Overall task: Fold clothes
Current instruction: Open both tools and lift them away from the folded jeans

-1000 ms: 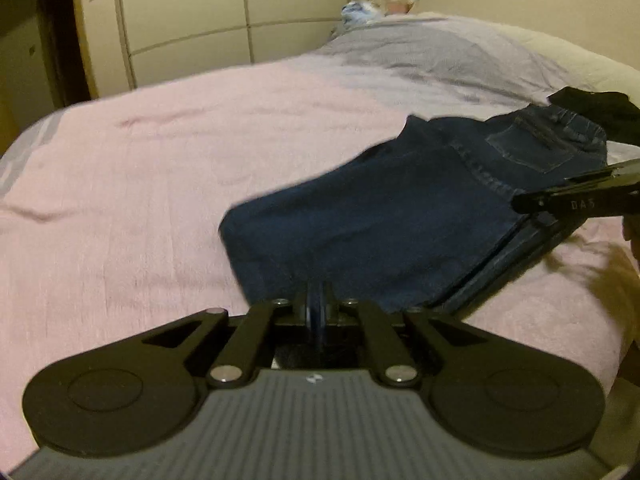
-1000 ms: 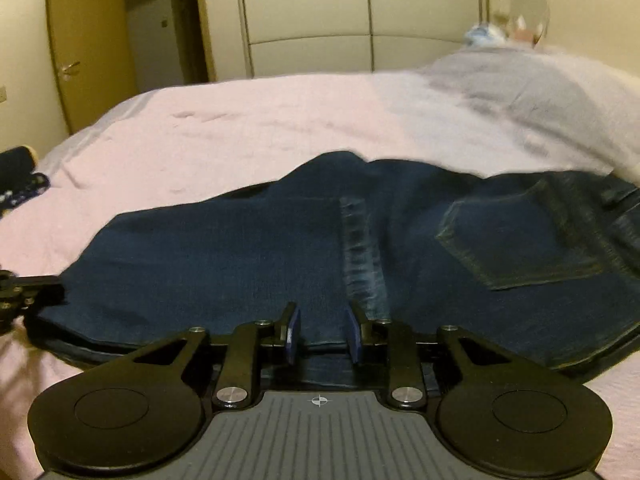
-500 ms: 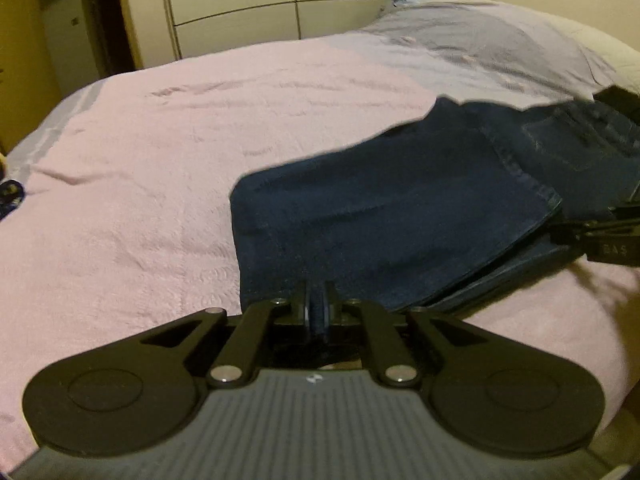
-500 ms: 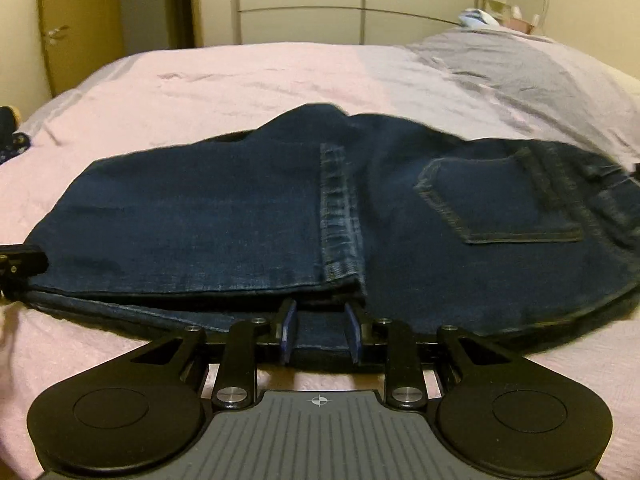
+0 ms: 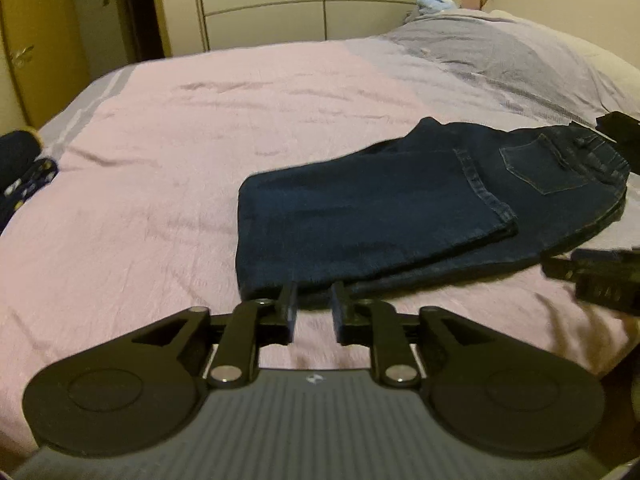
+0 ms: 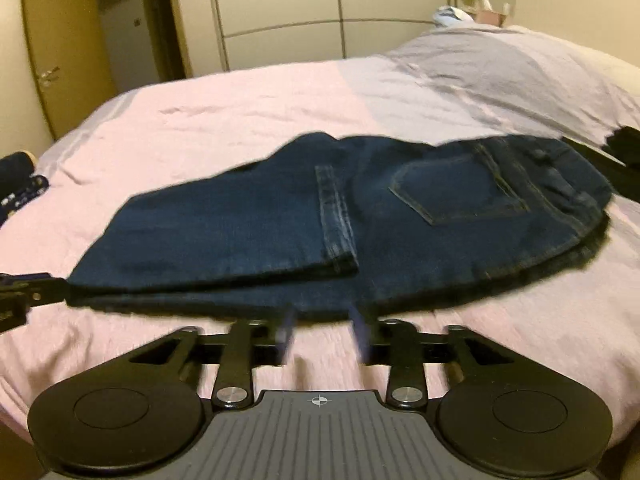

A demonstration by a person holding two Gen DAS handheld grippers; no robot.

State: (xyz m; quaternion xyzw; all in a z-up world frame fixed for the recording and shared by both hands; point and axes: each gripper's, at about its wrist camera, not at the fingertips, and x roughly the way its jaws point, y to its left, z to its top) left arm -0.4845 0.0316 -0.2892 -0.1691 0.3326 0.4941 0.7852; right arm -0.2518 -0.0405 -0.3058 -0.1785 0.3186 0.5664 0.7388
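We see the dark blue denim jeans (image 6: 280, 232) lying folded on the pink bed cover (image 5: 160, 184), legs doubled back so the hem sits just beside the back pocket (image 6: 456, 190). In the left wrist view they lie from 12 to 2 o'clock; in the right wrist view they fill the middle, 10 to 2 o'clock.

Our left gripper (image 5: 313, 312) has its jaws parted by a narrow gap with nothing between them, tips right at the near folded edge. Our right gripper (image 6: 322, 336) is blurred, its jaws parted somewhat wider and also empty, just short of the near edge.

We judge the jeans could need another fold or could be finished; the pictures fit both.

The risks, as we judge them:
- The top layer already sits askew over the lower one, so a pull on one layer alone could slide it further.
- Denim is stiff and thick; narrow jaws may catch only the upper layer.
- A black garment (image 6: 624, 148) at 3 o'clock touches the waistband and could get dragged along.
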